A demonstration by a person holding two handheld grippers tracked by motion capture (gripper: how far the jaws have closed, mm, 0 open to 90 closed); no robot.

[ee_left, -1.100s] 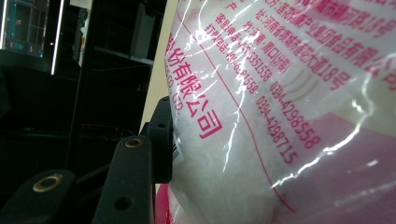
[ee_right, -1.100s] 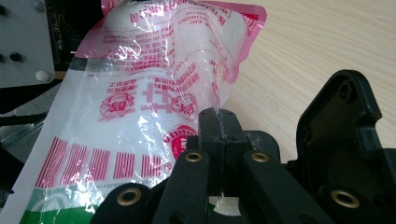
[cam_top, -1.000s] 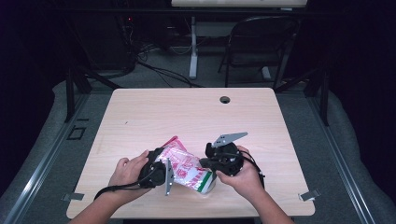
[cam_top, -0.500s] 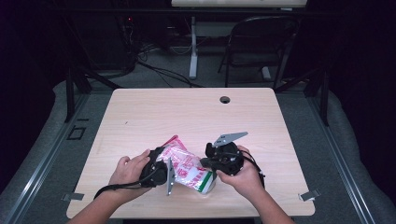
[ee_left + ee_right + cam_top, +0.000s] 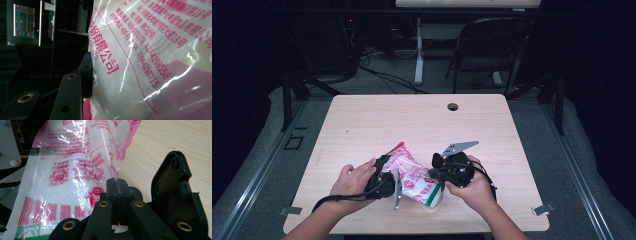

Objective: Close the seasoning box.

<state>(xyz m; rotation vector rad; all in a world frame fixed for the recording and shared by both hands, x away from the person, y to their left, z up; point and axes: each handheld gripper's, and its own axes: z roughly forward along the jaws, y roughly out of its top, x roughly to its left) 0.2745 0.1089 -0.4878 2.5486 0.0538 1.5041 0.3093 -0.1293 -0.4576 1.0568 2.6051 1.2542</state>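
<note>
Dim room, grey carpet (image 5: 562, 135), black chair (image 5: 492, 45), white desk leg (image 5: 418, 55)

Pale wooden table (image 5: 377, 120) with a round cable hole (image 5: 453, 106), dark chair (image 5: 492, 47) behind it, grey floor (image 5: 592, 165)

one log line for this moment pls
left hand-held gripper: shut on bag | right hand-held gripper: shut on bag | bag: held between both over table
</note>
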